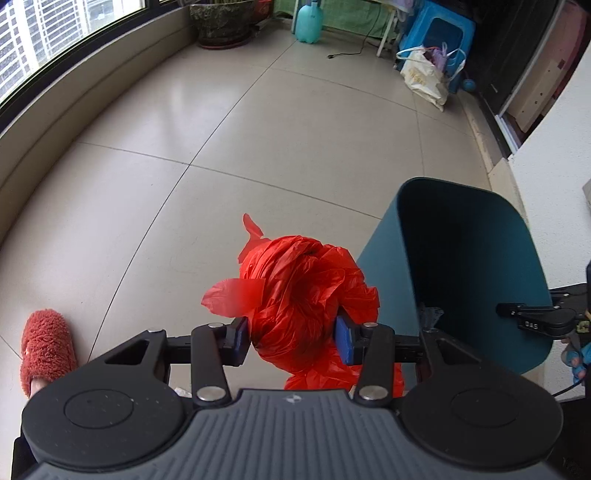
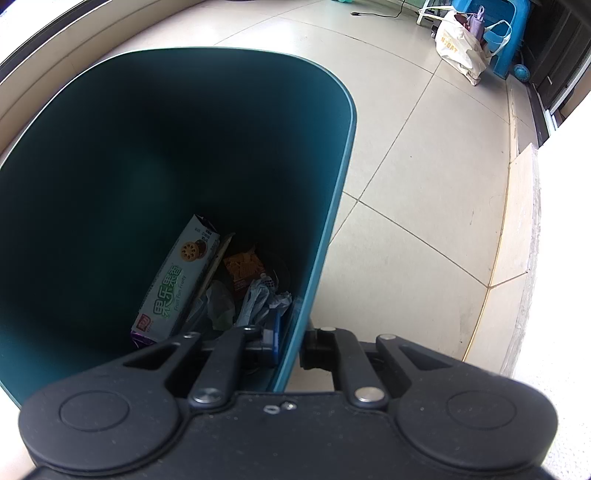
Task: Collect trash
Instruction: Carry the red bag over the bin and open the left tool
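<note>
My left gripper [image 1: 293, 338] is shut on a crumpled red plastic bag [image 1: 303, 295] and holds it above the floor, just left of the teal trash bin [image 1: 384, 251]. My right gripper [image 2: 291, 343] is shut on the bin's near right wall [image 2: 317, 258], one finger inside and one outside, and the bin leans. Inside the bin lie a white-green biscuit box [image 2: 173, 284], an orange snack wrapper [image 2: 243, 269] and crumpled paper [image 2: 258, 299]. The right gripper also shows in the left wrist view [image 1: 535, 317] at the bin's right side.
Beige tiled floor [image 1: 258, 129]. A red fuzzy slipper [image 1: 46, 347] at the lower left. A white shopping bag [image 1: 424, 77] and blue plastic stool [image 1: 439, 33] at the far right, a plant pot [image 1: 221, 22] and teal bottle [image 1: 308, 22] at the back. White wall [image 1: 554, 166] to the right.
</note>
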`<state>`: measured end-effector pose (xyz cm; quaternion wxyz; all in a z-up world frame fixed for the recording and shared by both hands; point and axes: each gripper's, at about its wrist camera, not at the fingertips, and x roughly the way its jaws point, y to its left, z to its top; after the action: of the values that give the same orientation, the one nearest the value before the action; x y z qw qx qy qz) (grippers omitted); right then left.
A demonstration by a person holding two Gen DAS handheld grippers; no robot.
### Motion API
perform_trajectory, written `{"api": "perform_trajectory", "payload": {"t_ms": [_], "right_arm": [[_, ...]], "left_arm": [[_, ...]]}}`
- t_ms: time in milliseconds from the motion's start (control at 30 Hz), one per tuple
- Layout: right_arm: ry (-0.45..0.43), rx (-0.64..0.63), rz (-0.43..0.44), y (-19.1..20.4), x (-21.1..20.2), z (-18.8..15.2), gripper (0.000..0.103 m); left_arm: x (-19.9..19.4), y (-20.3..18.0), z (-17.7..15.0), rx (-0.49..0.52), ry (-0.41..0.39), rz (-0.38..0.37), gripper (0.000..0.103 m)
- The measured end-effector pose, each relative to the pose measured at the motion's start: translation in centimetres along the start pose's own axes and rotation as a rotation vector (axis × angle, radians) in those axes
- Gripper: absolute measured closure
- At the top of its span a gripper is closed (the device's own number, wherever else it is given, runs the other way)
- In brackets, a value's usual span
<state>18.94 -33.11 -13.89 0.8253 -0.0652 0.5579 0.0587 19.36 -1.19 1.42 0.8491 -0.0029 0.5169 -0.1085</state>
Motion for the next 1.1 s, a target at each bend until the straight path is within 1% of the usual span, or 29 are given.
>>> {"api": "perform_trajectory", "payload": {"t_ms": [133, 200, 267, 333, 433, 500, 633, 733, 833, 933, 1100], "right_arm": [[0.000, 0.003, 0.001, 0.0, 0.0, 0.0, 0.094], [0.000, 0.001, 0.001, 0.1, 0.0, 0.0, 0.094], [0.000, 0.005, 0.002, 0.1, 0.0, 0.0, 0.094], [0.000, 0.002, 0.001, 0.1, 0.0, 0.0, 0.094], [0.000, 0.004, 0.003, 0.1, -0.1, 0.1, 0.094], [-0.002, 0.004, 0.005, 0.0, 0.0, 0.0, 0.094], [-0.005, 0.013, 0.013, -0.4, -0.1, 0.0, 0.094], [-0.007, 0.012, 0.015, -0.5, -0.2, 0.0, 0.094], [-0.011, 0.013, 0.019, -0.6, -0.3, -0.1, 0.094], [-0.013, 0.018, 0.027, -0.8, -0.4, -0.1, 0.094], [-0.020, 0.019, 0.037, -1.1, -0.5, -0.3, 0.093]], "left_arm": [[-2.9, -2.7, 0.8, 0.056, -0.066, -0.044, 0.059], [-4.0, -4.4, 1.7, 0.091, -0.086, -0.066, 0.059], [-4.3, -6.0, 2.2, 0.138, -0.101, -0.085, 0.059], [-4.0, -8.0, 2.9, 0.186, -0.113, -0.085, 0.059], [-2.3, -10.8, 3.7, 0.226, -0.115, -0.100, 0.059], [-0.5, -12.4, 3.9, 0.248, -0.105, -0.102, 0.059], [3.7, -15.1, 4.2, 0.281, -0.050, -0.079, 0.059], [6.5, -16.8, 4.2, 0.304, -0.017, -0.080, 0.059], [9.3, -17.8, 4.2, 0.322, 0.024, -0.079, 0.058], [12.0, -18.3, 4.1, 0.326, 0.066, -0.060, 0.058], [15.4, -18.5, 3.2, 0.336, 0.139, -0.026, 0.058]]}}
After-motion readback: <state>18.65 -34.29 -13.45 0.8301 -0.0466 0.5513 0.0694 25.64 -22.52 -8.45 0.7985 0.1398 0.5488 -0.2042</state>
